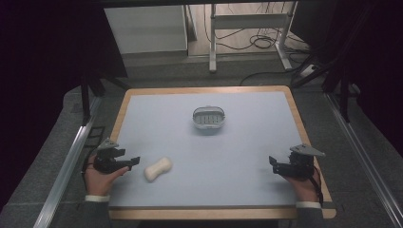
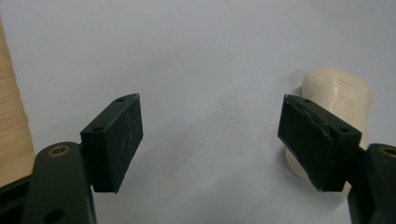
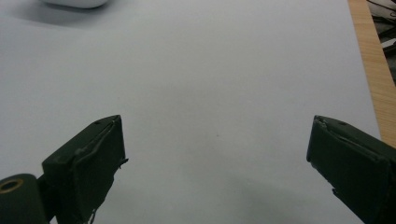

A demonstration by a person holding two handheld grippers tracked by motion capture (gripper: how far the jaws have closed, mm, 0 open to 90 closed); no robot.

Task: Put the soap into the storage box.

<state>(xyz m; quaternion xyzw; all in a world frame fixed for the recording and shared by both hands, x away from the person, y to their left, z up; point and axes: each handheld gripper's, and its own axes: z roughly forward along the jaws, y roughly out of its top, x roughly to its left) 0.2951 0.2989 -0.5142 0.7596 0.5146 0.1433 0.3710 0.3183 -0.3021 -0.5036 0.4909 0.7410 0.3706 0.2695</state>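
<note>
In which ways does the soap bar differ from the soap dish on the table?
The soap bar is cream and solid with a narrowed middle; the soap dish is grey-white, hollow and oval, with a slotted bottom. The soap bar lies near the front left, beside the open left gripper; the soap dish stands farther back, near the middle. Both rest on the pale blue mat, untouched.

High view looked down from above the near edge, table (image 1: 247,142) whole. Both gripper views sat low and close over it; the soap (image 1: 158,169) at 7 o'clock was shared with the left one.
</note>
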